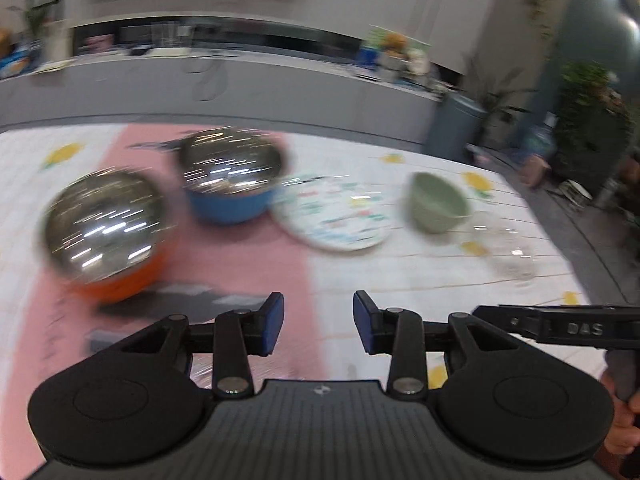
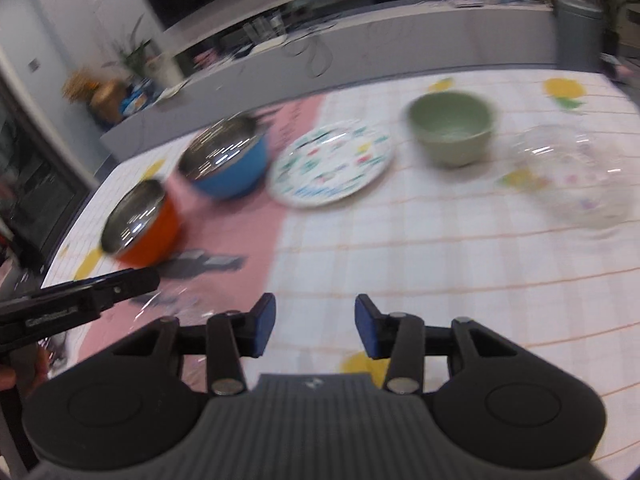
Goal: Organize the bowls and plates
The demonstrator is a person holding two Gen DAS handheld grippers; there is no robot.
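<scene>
On the table stand an orange steel-lined bowl (image 1: 108, 236) (image 2: 142, 224), a blue steel-lined bowl (image 1: 232, 178) (image 2: 226, 160), a patterned white plate (image 1: 334, 212) (image 2: 330, 164), a green bowl (image 1: 438, 202) (image 2: 452, 128) and a clear glass bowl (image 1: 508, 250) (image 2: 576, 176). My left gripper (image 1: 318, 322) is open and empty, above the near table, short of the dishes. My right gripper (image 2: 315, 326) is open and empty too, near the front edge. Both views are motion-blurred.
The table carries a white checked cloth with lemon prints (image 2: 440, 260) and a pink strip (image 1: 248, 264). A grey counter (image 1: 240, 88) with clutter runs behind it. A grey bin (image 1: 454, 124) and plants (image 1: 588, 120) stand at the far right.
</scene>
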